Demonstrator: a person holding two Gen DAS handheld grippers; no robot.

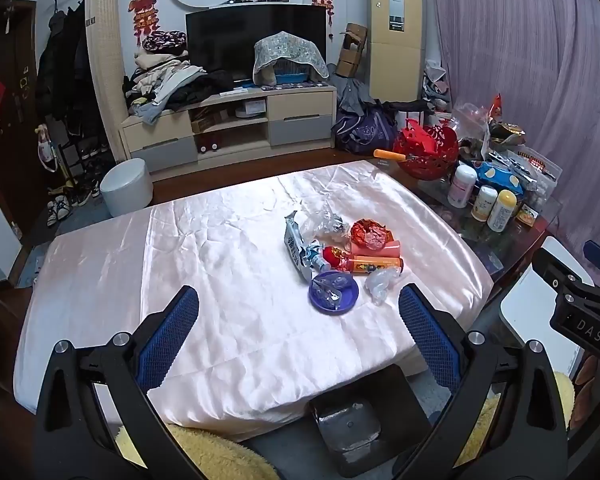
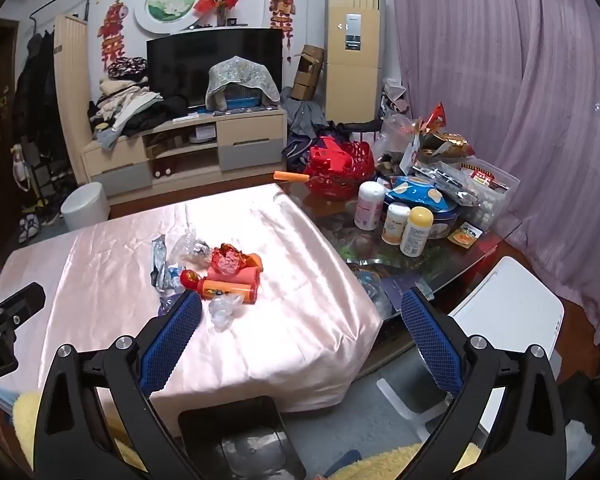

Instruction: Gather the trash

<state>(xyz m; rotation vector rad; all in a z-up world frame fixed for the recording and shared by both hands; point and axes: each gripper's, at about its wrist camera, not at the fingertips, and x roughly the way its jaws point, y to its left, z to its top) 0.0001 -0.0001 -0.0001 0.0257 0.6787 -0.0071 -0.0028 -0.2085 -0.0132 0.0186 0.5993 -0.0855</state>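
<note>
Trash (image 1: 340, 246) lies heaped on the pink-clothed desk (image 1: 180, 264) beside a purple dish (image 1: 333, 291); its wrapper print is too small to read. My left gripper (image 1: 299, 307) and right gripper (image 2: 301, 311) hover apart, empty. "DAS" marks the right gripper's body.

The near and left parts of the tabletop (image 1: 140, 272) lie bare. The trash (image 1: 340, 252) clusters toward the right edge, a bin (image 1: 348, 432) stands below the near edge, and bottles (image 2: 404, 224) crowd the glass table (image 2: 480, 248) beyond.
</note>
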